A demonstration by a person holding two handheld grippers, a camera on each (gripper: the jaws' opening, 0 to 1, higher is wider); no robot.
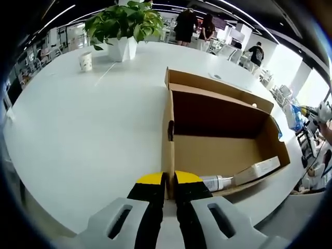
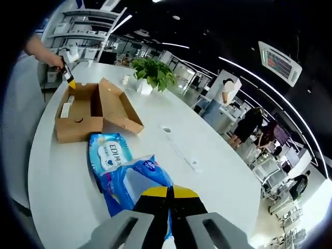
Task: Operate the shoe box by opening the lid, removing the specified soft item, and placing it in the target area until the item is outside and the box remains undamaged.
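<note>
Blue plastic hides under my right gripper [image 2: 168, 193], whose jaws are clamped on the soft pack [image 2: 129, 181], crinkled, lying on the white table [image 2: 218, 171] outside the shoe box [image 2: 88, 111]. My left gripper [image 1: 168, 181] pinches the open box's wall; inside lie a tube [image 1: 217, 182] and a small carton [image 1: 257, 170].

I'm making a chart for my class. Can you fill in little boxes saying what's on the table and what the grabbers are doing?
Box: cardboard shoe box, lid open
Inside box: white tube, small white carton
Soft item: blue tissue pack, out on the white table
Left gripper: shut on box wall
Right gripper: shut on the pack's edge
Also: potted plant, paper cup
</note>
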